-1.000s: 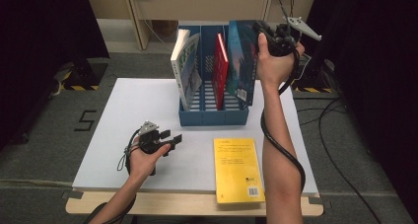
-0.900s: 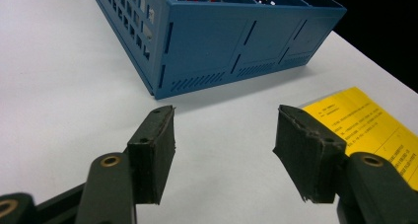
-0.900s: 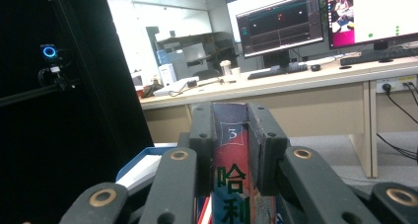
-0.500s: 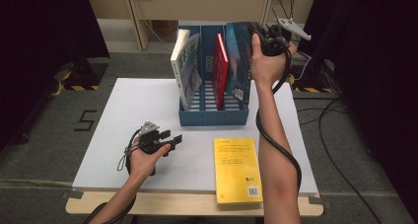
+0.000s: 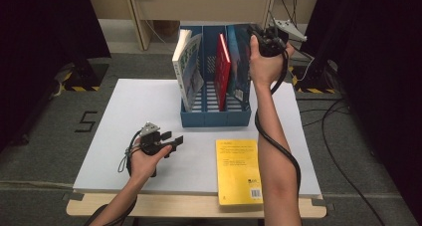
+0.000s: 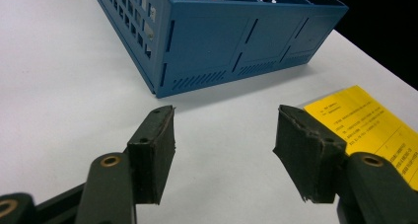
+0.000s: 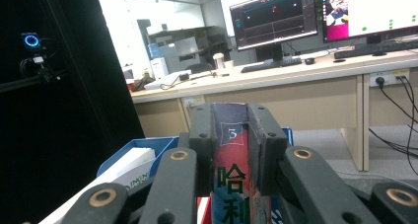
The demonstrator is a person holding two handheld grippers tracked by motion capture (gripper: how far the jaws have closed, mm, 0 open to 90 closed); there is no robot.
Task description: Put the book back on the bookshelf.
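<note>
Two sets of fingers at work: right gripper (image 5: 263, 37) clamped narrow on the spine of the dark blue book (image 5: 240, 61), seen lower and nearer the blue file rack (image 5: 215, 117) than a second ago, book now partly down in the rightmost slot at about one o'clock on the worktop (image 5: 149, 101). Probably mid-insertion, release still ahead. Left gripper (image 6: 223, 150) idle at seven o'clock, spread wide, holding nothing. Yellow book (image 5: 238, 170) flat at five o'clock, likely next.
</note>
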